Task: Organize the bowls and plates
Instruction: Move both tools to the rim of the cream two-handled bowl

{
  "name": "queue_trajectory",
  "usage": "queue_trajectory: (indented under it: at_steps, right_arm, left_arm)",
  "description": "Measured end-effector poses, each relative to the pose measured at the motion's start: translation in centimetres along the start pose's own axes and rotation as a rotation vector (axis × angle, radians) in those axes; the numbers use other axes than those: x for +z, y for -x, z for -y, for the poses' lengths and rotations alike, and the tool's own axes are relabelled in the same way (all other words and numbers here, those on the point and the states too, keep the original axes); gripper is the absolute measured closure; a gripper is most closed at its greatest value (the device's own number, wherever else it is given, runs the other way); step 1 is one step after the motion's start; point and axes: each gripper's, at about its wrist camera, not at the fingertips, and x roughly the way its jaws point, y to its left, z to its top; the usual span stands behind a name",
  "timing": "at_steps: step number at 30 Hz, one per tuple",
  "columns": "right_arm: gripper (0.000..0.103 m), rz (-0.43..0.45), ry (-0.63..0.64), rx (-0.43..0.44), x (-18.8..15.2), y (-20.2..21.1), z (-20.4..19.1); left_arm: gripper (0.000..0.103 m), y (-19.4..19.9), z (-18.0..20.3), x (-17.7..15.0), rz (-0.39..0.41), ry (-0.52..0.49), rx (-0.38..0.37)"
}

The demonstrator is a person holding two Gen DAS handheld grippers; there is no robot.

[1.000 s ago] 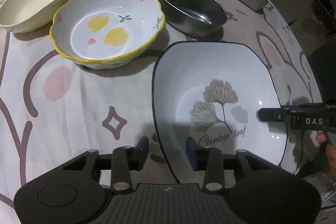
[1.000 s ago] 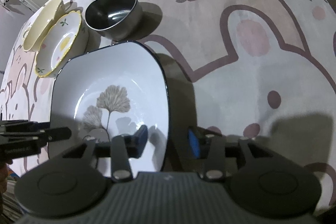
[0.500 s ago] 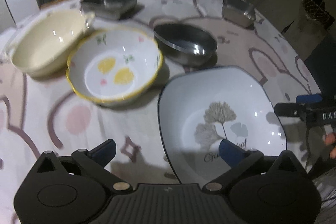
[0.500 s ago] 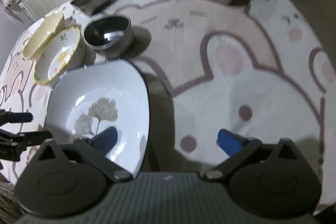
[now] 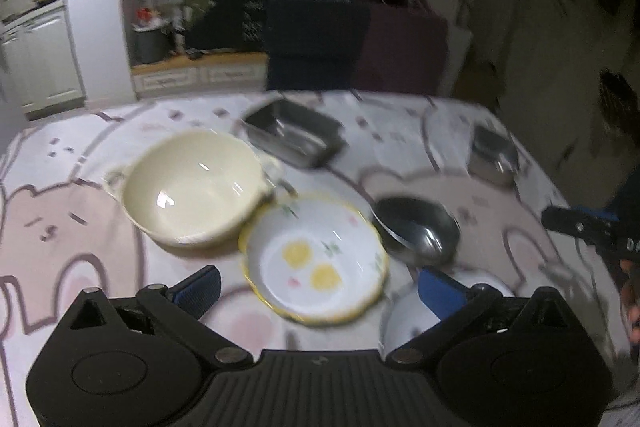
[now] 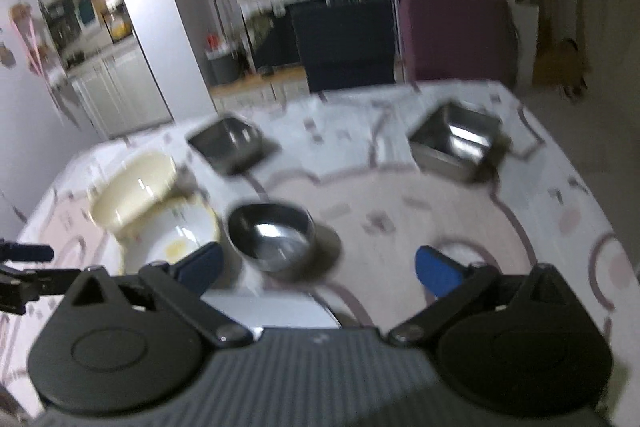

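Left gripper point(image 5: 318, 283): jaws spread wide, nothing between the blue pads, hanging above the counter w/ the lemon bowl straight ahead.
Right gripper point(image 6: 318, 265): also spread wide, empty; steel bowl sits just past the gap.
Counter point(image 6: 400, 211): round, bunny-print cloth, far edge curves off toward two chairs.
White plate point(image 5: 404, 315): closest to both grippers, mostly hidden under them; only a slice of rim shows. In right view a pale strip point(image 6: 272, 311) at the gripper base.
Lemon bowl point(image 5: 314, 259): yellow wavy rim, centre-front, upright, just left of the plate.
Cream bowl point(image 5: 192, 187): two handles, behind-left of the lemon bowl, rims touching or nearly so, too blurry to call.
Steel bowl point(image 6: 272, 235): round, right of the lemon bowl, close beside it, just behind the plate.
Flat steel tray point(image 5: 294, 139): far side, behind the cream bowl, near the back edge.
Square steel tin point(image 6: 456, 143): far right, well apart from the rest, near the right edge.
Open room: big bare stretch of cloth on the right half, betw. steel bowl and tin; left-front also bare beside the cream bowl.
Picture quality: both views smeared, fine detail lost.
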Motion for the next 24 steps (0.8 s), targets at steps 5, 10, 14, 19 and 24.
queue_trajectory:
  at_steps: [5, 10, 14, 19, 24]
  right_arm:
    - [0.000, 0.052, -0.008, 0.061, 3.1, -1.2, -2.4]
    - [0.000, 0.078, -0.016, 0.104, 5.5, -3.2, -5.1]
    - [0.000, 0.077, -0.020, 0.136, 6.7, -4.8, -7.0]
    - [0.000, 0.072, -0.087, 0.120, 7.6, -7.3, -8.8]
    - [0.000, 0.045, -0.137, 0.161, 8.6, -10.2, -9.8]
  left_arm:
    - [0.000, 1.0, -2.9, 2.6, 0.086, 0.054, 0.060]
    - [0.000, 0.7, -5.5, 4.9, 0.153, 0.074, 0.135]
    - [0.000, -0.5, -7.6, 6.7, 0.170, 0.084, 0.190]
    - [0.000, -2.4, -10.7, 8.5, 0.158, 0.107, 0.232]
    - [0.000, -4.3, -14.2, 9.5, 0.152, 0.186, 0.245]
